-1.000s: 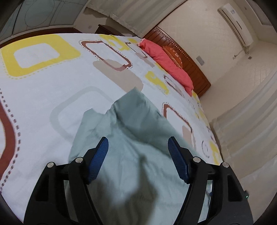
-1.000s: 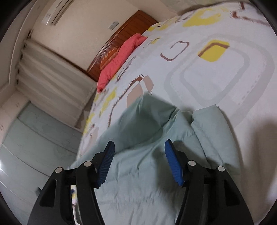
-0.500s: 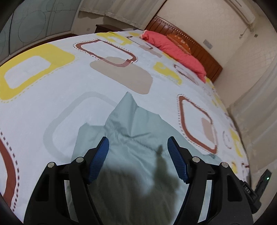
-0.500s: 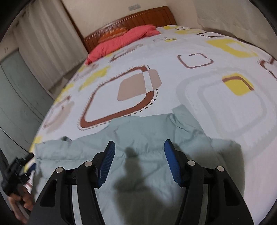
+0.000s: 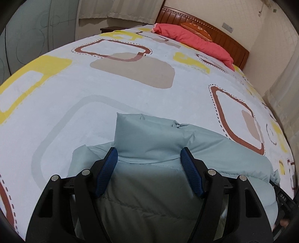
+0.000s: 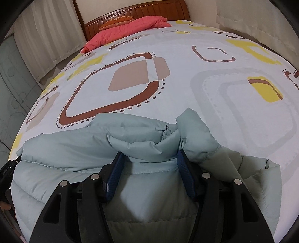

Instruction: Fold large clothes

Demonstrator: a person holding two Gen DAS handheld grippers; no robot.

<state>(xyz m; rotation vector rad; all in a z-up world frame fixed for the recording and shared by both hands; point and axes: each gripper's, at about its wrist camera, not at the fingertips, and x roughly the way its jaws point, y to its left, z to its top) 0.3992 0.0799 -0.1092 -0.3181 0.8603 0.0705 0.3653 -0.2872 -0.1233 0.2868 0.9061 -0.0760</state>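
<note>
Folding looks barely begun: your puffy jacket [image 5: 149, 183] lies bunched at the bed's [image 5: 130, 89] near edge. Left gripper [image 5: 149, 168] and right gripper [image 6: 149, 168] hang over it, jaws open, gripping nothing (every fold remains).

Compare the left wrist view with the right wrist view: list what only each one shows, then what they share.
Left wrist only: a dark nightstand by the bed's far corner, and a wall socket.
Right wrist only: a yellow-and-brown patch on the sheet.
Both: the pale green padded jacket on the patterned bed sheet, the red quilt, the wooden headboard, and curtains.
</note>
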